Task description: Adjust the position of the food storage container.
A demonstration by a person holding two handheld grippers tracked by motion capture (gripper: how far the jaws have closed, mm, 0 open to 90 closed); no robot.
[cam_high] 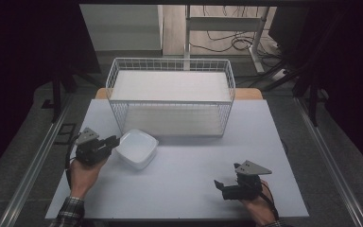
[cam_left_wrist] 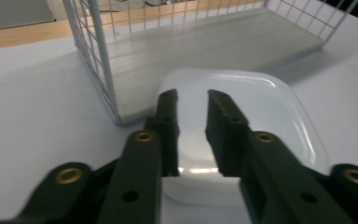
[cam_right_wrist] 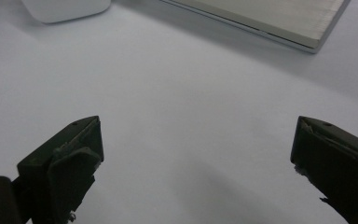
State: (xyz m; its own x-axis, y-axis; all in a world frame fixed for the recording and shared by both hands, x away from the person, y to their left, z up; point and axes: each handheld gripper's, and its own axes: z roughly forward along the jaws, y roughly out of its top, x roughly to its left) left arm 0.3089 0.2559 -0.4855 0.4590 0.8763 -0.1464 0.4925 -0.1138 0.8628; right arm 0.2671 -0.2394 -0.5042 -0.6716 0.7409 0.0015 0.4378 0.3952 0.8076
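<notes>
Overhead view first: my left tool point(cam_high: 115, 142) sits in the lower left of the frame, tips at the near-left rim of the white dish point(cam_high: 137, 149), which rests on the pale surface point(cam_high: 194, 189) just in front of the wire basket point(cam_high: 170, 94). The dish lies close to the basket's open front, so I judge it is meant to go onto the board inside. My right tool point(cam_high: 220, 187) waits in the lower right, well apart from the dish — parked, I'd say, to leave the left hand room.

Left gripper view: the jaws rise from the bottom and stand close together with a narrow gap, one either side of the dish point(cam_left_wrist: 242, 112) rim. They look clamped on that rim; an edge grip suits a shallow, smooth dish with nothing else to catch. The basket point(cam_left_wrist: 93, 56) corner stands in the upper left of the frame, near the dish.

Right gripper view: the jaws are wide apart at the lower corners, bare surface point(cam_right_wrist: 191, 116) between them, nothing held. A corner of the dish point(cam_right_wrist: 65, 9) peeks in at the upper left.
</notes>
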